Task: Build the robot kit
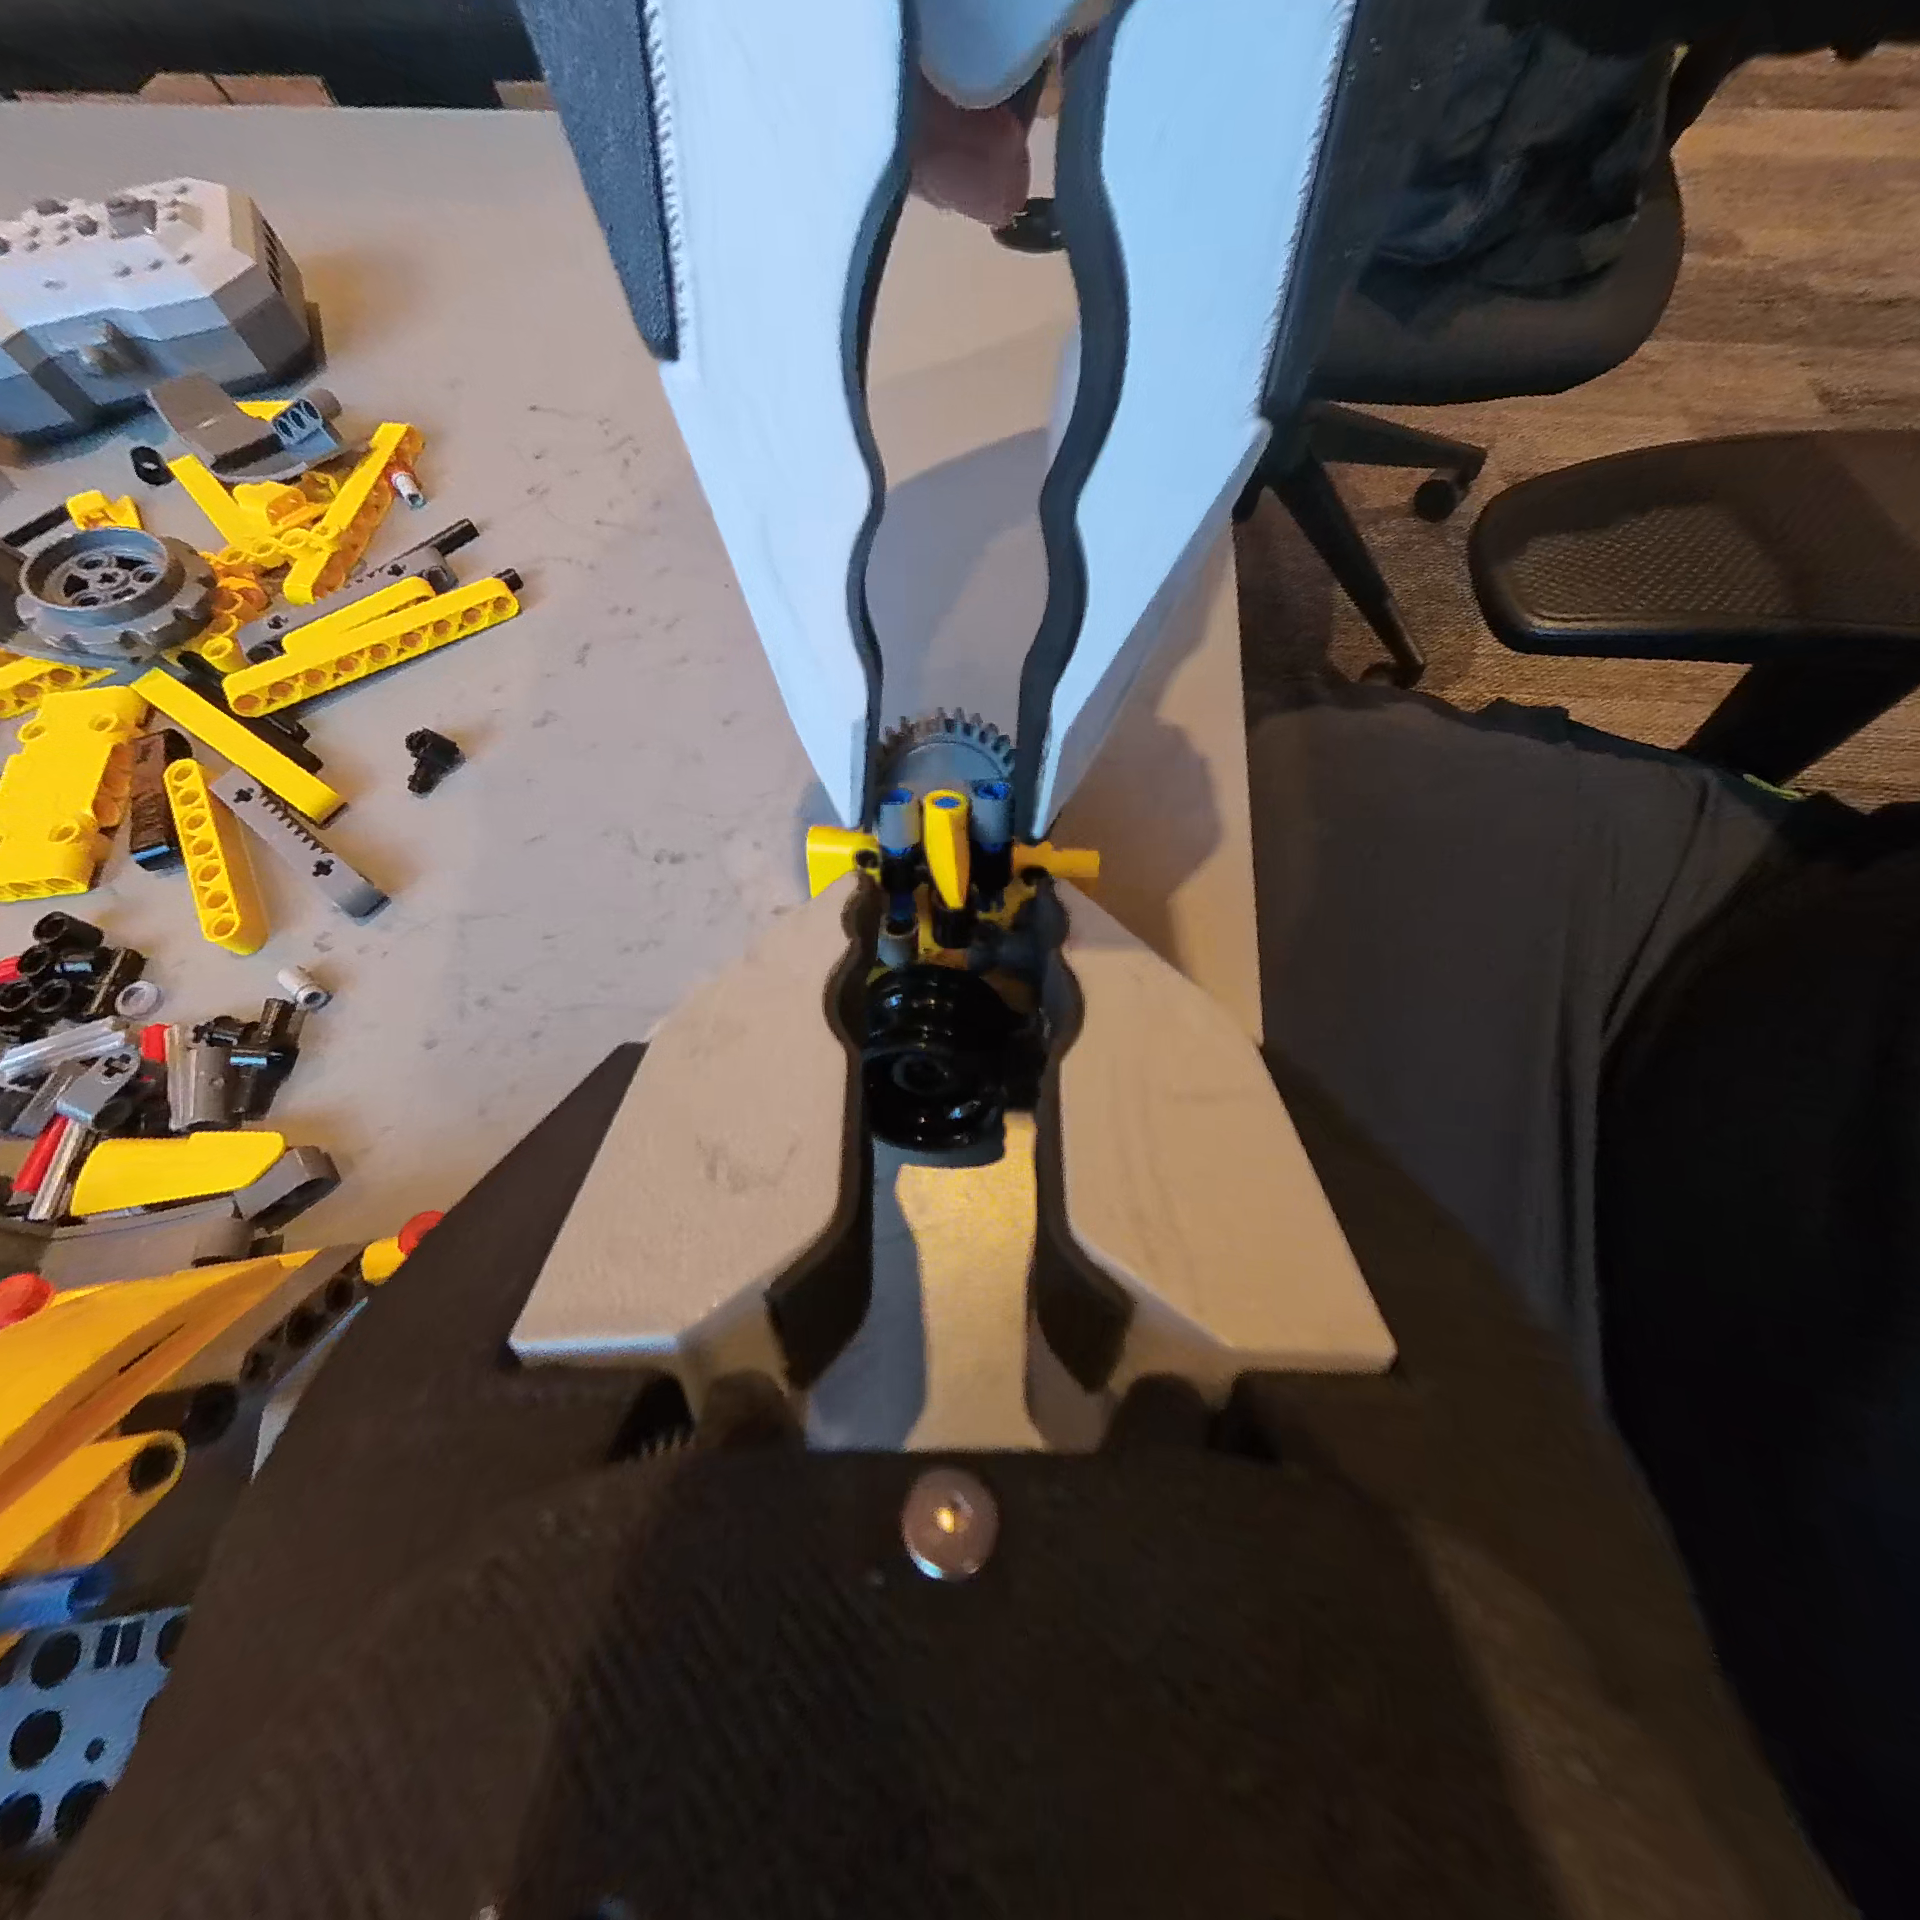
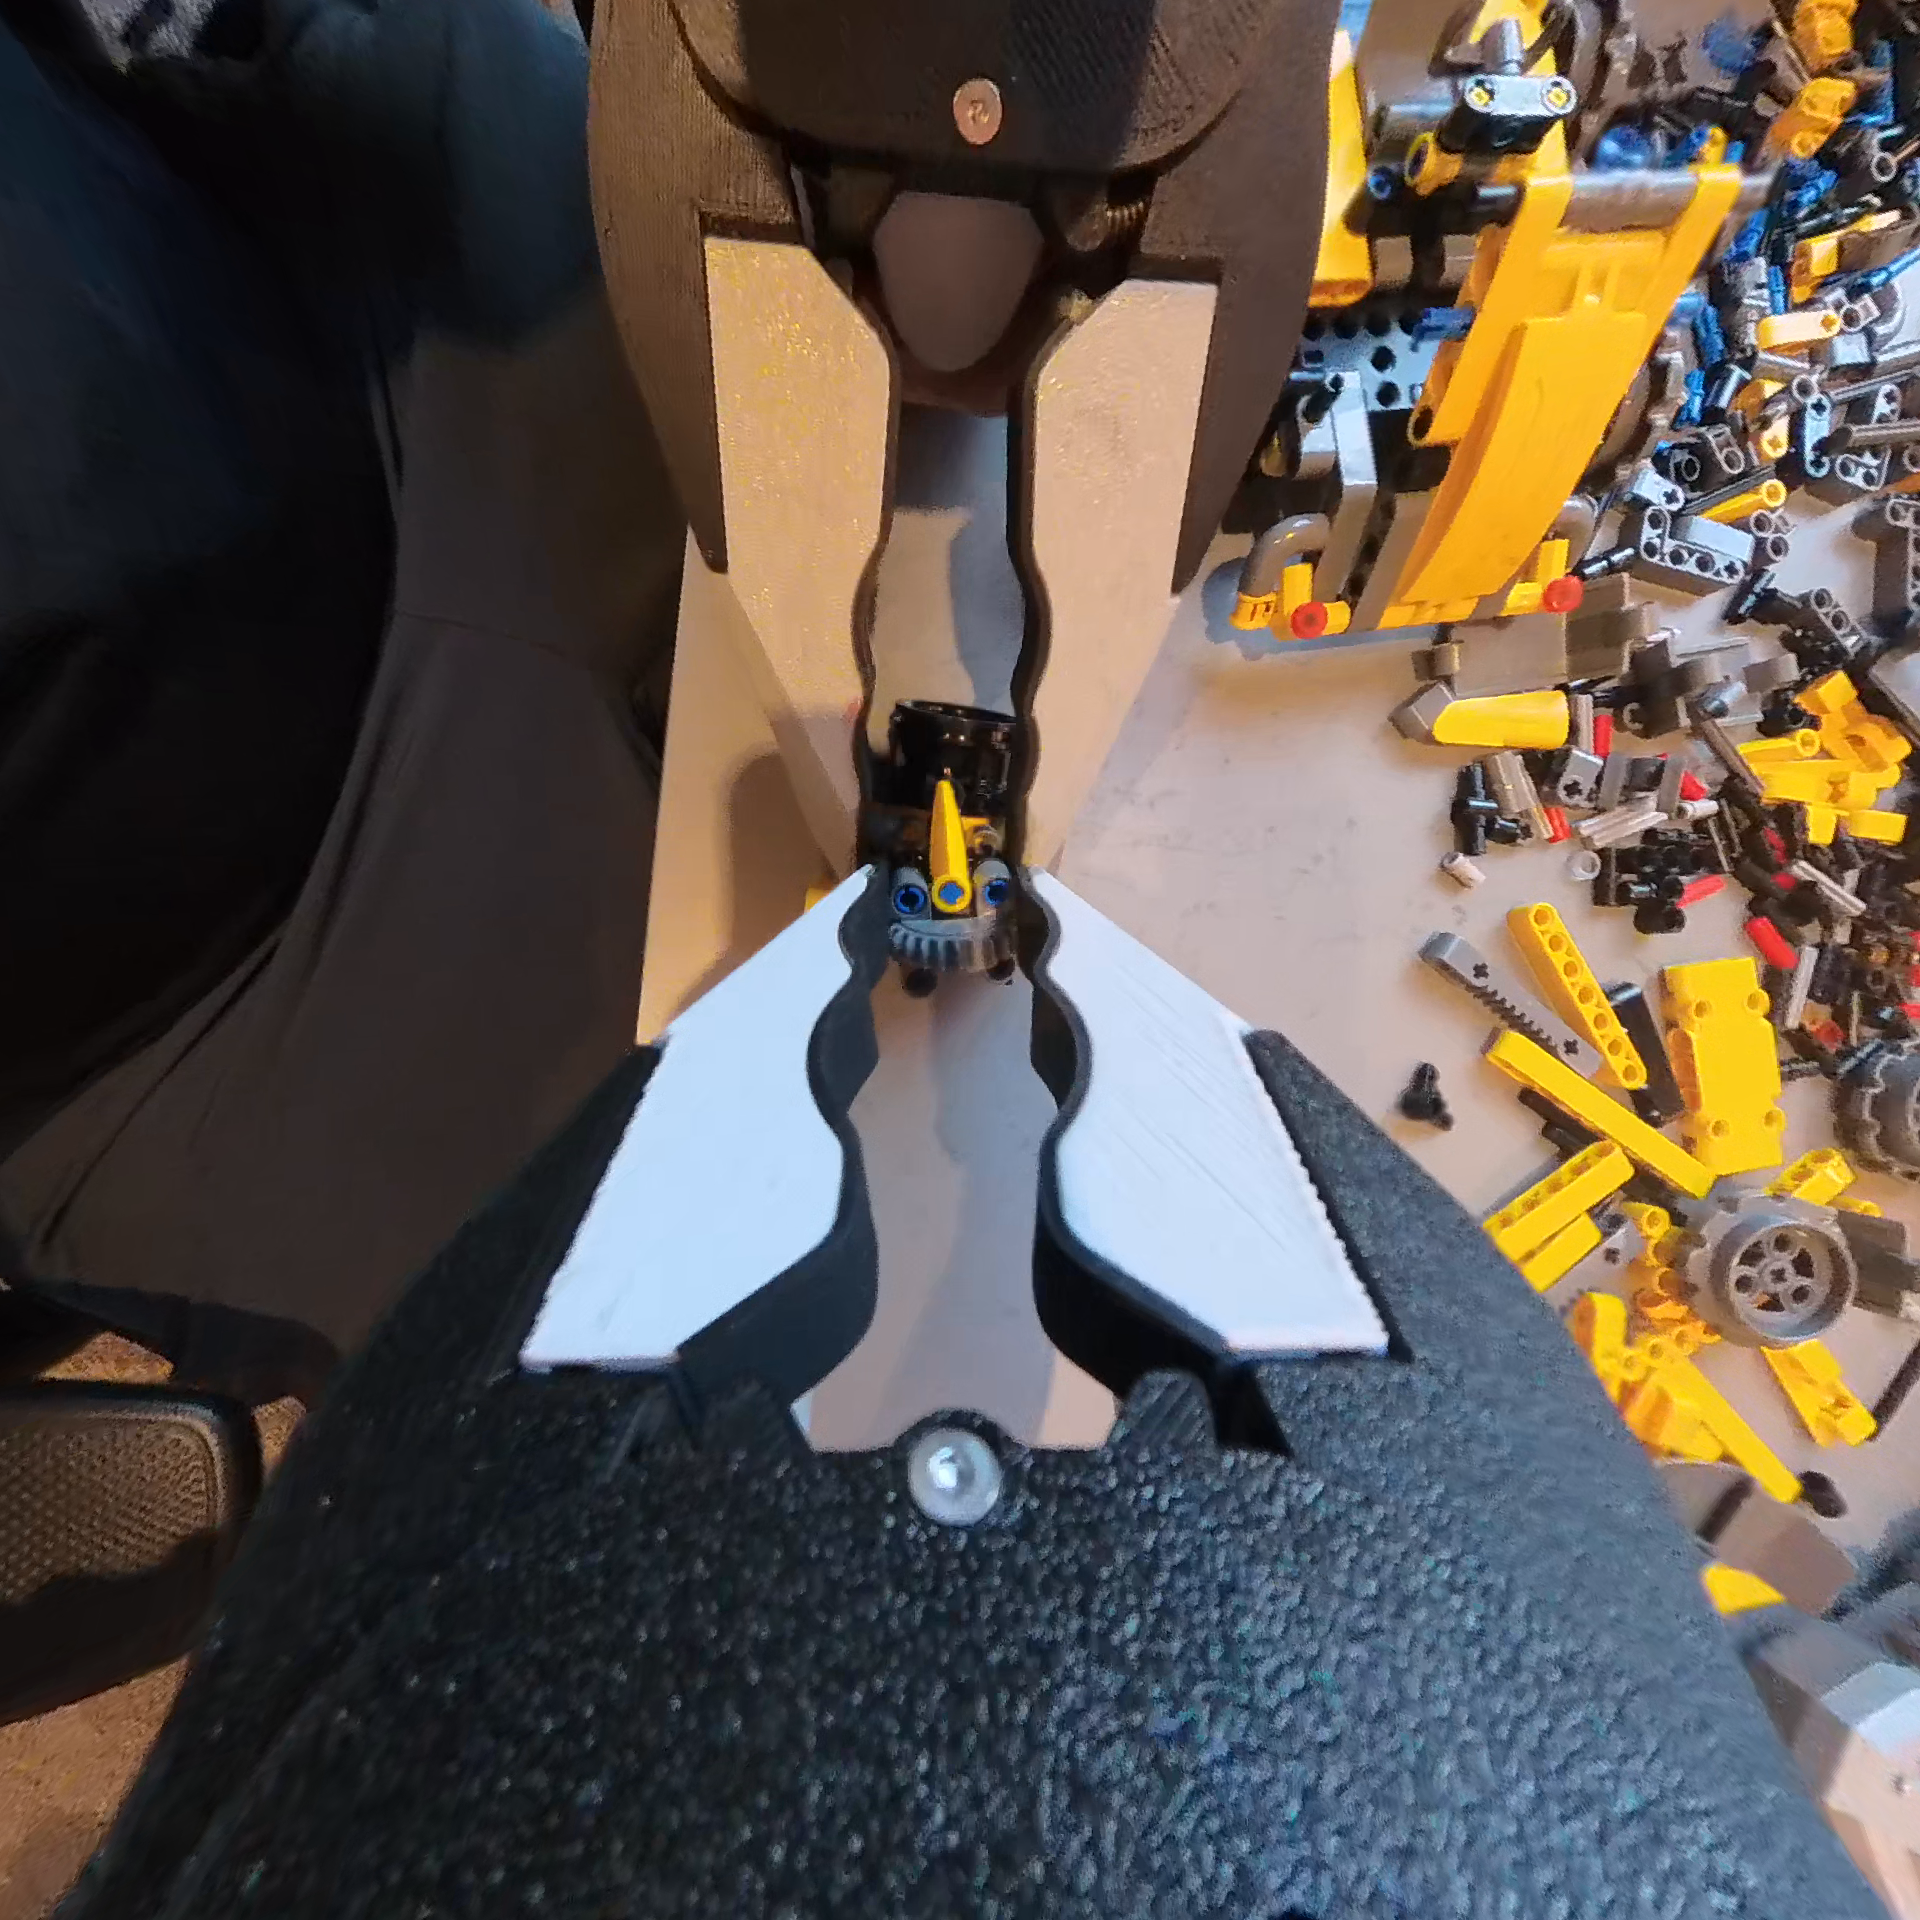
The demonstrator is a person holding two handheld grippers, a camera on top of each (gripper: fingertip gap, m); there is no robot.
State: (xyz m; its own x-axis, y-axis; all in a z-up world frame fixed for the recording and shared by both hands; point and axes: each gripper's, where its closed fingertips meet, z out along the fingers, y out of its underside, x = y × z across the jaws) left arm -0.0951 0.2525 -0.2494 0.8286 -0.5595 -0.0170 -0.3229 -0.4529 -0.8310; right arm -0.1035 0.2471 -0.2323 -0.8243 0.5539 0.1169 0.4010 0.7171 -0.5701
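Note:
A small brick assembly [image 1: 940, 883] hangs between my two grippers above the table's edge. It has a black wheel hub [image 1: 940, 1060], yellow and blue pins, and a grey gear [image 1: 945, 743]. My left gripper [image 1: 945, 920], with beige fingers, is shut on the hub end. My right gripper [image 1: 945, 821], with white fingers, comes from the opposite side and is shut on the gear end. In the right wrist view the right gripper [image 2: 951, 894] clamps beside the gear [image 2: 940, 940], and the left gripper [image 2: 945, 842] holds the black hub [image 2: 951, 743] beyond it.
Loose yellow, grey and black brick pieces [image 1: 260, 644] cover the grey table [image 1: 623, 831], with a grey block [image 1: 135, 301] and a grey wheel [image 1: 104, 597]. A large yellow build [image 2: 1507, 364] lies on the table. A person's dark clothing [image 1: 1507, 1039] and an office chair [image 1: 1714, 551] lie off the edge. Both grippers' tips are close together, under 4 cm apart.

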